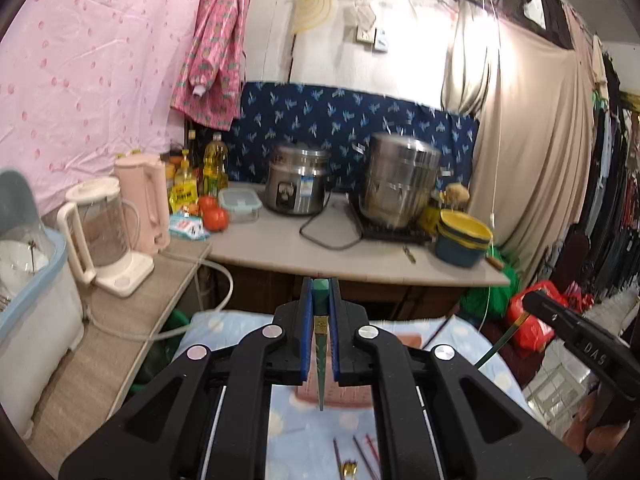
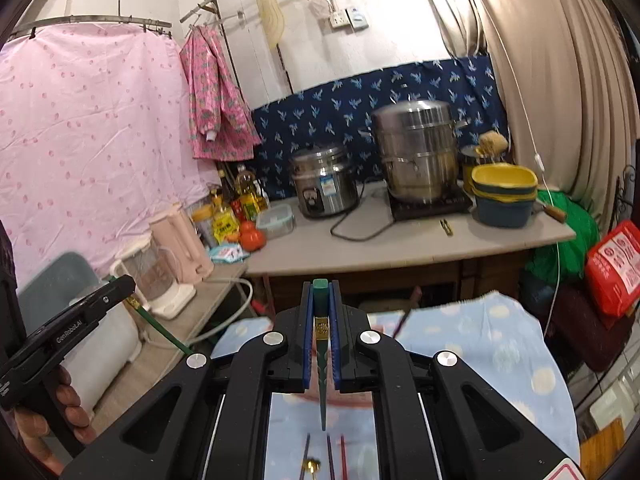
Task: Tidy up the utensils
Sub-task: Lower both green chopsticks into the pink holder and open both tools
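While both grippers are hanging above the blue cloth (image 2: 500, 340), the left gripper (image 1: 321, 300) is pinching one green chopstick (image 1: 321, 344) and the right gripper (image 2: 321, 304) is pinching its mate (image 2: 322, 372), tips pointing down. Step judged: pairing mid-air. More utensils (image 2: 328, 456) are lying below. Next move calls for aligning both sticks, then lowering together.

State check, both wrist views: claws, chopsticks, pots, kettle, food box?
Left claw: shut on a green chopstick.
Right claw: shut on its own green chopstick.
Rice cooker: lid on.
Steamer pot: lid on.
Pink kettle: lid shut.
Food box: lid on.
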A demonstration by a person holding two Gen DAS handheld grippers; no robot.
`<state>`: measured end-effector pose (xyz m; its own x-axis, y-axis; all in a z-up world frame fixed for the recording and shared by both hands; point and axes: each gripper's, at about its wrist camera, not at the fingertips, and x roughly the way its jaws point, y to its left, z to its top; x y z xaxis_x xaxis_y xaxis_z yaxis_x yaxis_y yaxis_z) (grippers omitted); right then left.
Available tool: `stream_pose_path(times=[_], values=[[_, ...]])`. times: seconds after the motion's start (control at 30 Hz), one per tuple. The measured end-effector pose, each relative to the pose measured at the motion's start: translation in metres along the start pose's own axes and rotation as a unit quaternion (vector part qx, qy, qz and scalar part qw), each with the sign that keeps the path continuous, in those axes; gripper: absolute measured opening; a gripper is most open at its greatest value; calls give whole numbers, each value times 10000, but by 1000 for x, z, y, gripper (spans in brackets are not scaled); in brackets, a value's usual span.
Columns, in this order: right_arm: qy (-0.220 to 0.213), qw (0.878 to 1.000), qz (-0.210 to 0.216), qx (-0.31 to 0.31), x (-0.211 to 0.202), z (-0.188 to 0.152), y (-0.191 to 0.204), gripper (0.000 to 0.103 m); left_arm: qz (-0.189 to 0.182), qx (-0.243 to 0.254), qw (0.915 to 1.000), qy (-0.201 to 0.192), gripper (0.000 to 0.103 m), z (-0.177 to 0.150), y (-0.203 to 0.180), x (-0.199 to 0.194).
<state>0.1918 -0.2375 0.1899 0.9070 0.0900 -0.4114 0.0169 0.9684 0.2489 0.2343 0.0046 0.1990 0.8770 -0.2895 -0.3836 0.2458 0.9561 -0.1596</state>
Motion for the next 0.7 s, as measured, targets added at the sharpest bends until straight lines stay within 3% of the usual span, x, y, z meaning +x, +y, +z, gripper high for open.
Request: stream_pose_path(times=[0.33, 0.53, 0.7], values=[[-382, 9990, 64, 202, 53, 54, 2, 7, -47, -107, 9990, -438, 7, 54, -4, 46], [-28, 9996, 62, 274, 101, 31, -6, 7, -23, -201, 9995, -251, 7, 37, 1, 87], [358, 9990, -33, 281, 129, -4, -12, 7, 66, -339, 9993, 166, 7, 3, 14, 122]])
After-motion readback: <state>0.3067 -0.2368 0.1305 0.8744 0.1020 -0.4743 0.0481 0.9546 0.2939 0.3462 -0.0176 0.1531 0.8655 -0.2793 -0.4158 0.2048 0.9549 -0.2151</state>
